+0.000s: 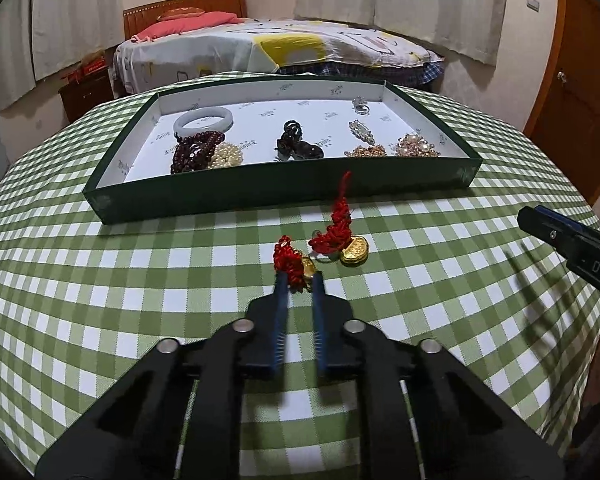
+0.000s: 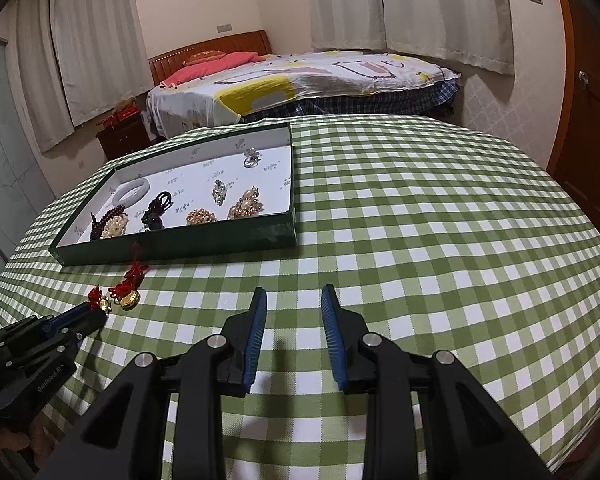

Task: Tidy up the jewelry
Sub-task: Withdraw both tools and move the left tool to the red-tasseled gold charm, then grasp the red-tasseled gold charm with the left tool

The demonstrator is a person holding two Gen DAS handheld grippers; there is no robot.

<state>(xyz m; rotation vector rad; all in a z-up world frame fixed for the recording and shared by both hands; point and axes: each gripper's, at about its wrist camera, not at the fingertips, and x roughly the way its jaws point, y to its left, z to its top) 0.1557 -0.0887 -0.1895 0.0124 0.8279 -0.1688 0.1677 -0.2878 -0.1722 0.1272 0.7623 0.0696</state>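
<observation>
On the green-checked tablecloth lie two gold charms with red knotted cords. My left gripper [image 1: 300,278] [image 2: 96,314] is shut on the nearer charm [image 1: 290,260] [image 2: 102,303], with its red knot and gold piece pinched between the tips. The other charm [image 1: 352,256] [image 2: 130,300] lies just beyond to the right, its red cord trailing toward the green tray [image 1: 260,190] [image 2: 180,246]. My right gripper [image 2: 294,292] hovers open over bare cloth to the right, with nothing between its fingers; one of its fingers [image 1: 572,240] shows at the right edge of the left wrist view.
The tray holds a white bangle [image 1: 204,122], dark red beads [image 1: 194,150], pearls [image 1: 226,156], a dark piece [image 1: 294,142], gold brooches [image 1: 416,146] and rings [image 1: 360,106]. A bed [image 1: 300,48] stands behind the table and a wooden door [image 1: 572,112] at the right.
</observation>
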